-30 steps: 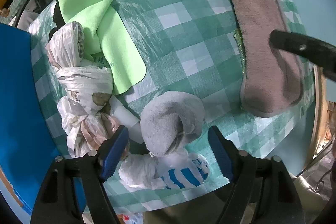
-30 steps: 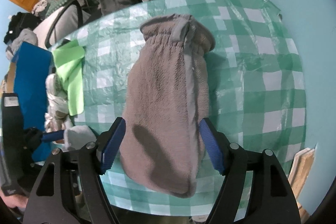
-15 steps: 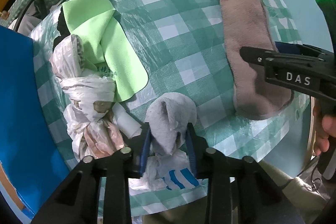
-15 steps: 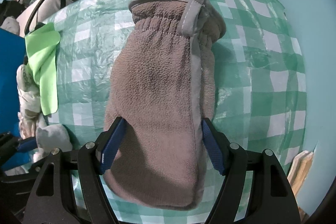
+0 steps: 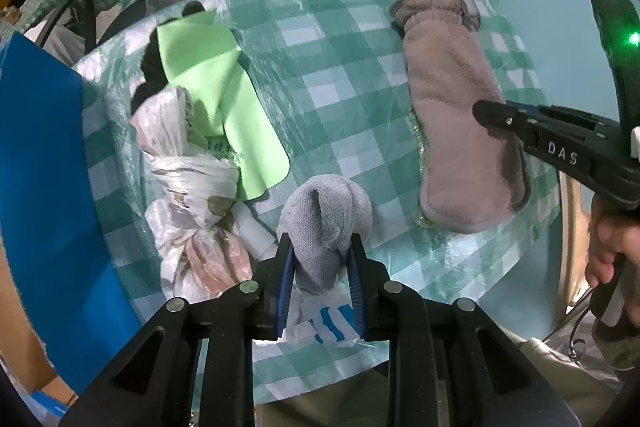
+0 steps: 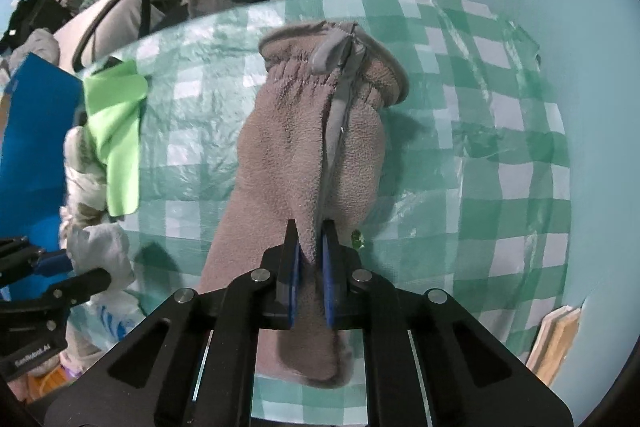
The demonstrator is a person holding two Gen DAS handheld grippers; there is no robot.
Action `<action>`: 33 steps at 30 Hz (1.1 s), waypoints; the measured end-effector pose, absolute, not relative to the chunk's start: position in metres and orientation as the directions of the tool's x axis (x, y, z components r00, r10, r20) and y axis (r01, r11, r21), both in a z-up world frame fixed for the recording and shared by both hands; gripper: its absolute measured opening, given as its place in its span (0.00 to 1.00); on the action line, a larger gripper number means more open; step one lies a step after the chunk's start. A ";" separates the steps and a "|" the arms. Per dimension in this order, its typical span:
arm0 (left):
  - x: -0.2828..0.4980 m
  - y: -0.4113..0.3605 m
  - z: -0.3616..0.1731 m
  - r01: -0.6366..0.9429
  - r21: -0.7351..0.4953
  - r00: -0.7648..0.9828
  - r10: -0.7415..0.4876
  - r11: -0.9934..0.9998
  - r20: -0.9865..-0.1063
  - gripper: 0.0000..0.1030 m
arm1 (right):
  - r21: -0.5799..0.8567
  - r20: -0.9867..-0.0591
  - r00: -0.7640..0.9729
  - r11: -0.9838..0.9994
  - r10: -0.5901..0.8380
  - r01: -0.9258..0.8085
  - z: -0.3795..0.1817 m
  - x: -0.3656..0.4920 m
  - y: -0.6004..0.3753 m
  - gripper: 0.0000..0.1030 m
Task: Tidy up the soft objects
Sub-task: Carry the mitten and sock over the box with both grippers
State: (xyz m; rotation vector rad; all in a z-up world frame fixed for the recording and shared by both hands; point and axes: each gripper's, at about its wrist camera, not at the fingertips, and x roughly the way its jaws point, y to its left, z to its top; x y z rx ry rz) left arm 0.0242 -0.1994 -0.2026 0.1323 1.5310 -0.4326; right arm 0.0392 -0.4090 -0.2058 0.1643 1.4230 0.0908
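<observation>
Two grips have landed at once, and both are fresh: a second ago each pair of fingers stood spread wide, now both are pressed in on cloth. Over on the left side of the counter point(image 5: 320, 39) sit the knotted plastic bags point(image 5: 188, 187) and the green cloth point(image 5: 216, 99), untouched. Next along, the left gripper point(image 5: 320, 255) is pinching the balled grey sock point(image 5: 324, 223) near the front edge, with a striped white bag point(image 5: 320, 323) just below it. Further right, the right gripper point(image 6: 310, 247) has bunched a ridge of the brown fleece mitten point(image 6: 304, 139) between its fingers, cuff pointing away. So both soft items look secured and ready to be lifted and sorted, I'd say. Hard to call: whether either piece has left the counter yet, what the glittery green scrap point(image 6: 357, 239) poking from under the mitten is, and what lies inside those bags. No bin or destination shows anywhere.
</observation>
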 end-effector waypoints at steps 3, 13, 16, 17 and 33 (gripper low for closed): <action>0.024 -0.195 -0.193 0.345 -0.192 -0.003 -0.203 0.919 -0.979 0.24 | 0.183 -0.973 0.152 0.983 0.176 0.033 -0.204 0.037 -0.410 0.07; 0.027 -0.183 -0.169 0.324 -0.204 0.043 -0.229 0.924 -0.972 0.24 | 0.227 -0.953 0.213 0.974 0.216 0.028 -0.171 0.037 -0.405 0.07; 0.028 -0.178 -0.160 0.322 -0.204 0.059 -0.235 0.925 -0.970 0.24 | 0.239 -0.945 0.236 0.971 0.226 0.028 -0.158 0.037 -0.404 0.07; 0.027 -0.177 -0.158 0.321 -0.204 0.065 -0.236 0.925 -0.970 0.24 | 0.240 -0.943 0.245 0.970 0.227 0.027 -0.153 0.037 -0.404 0.07; 0.027 -0.140 -0.120 0.281 -0.211 0.141 -0.257 0.936 -0.956 0.24 | 0.264 -0.911 0.312 0.962 0.270 -0.064 -0.099 0.038 -0.375 0.07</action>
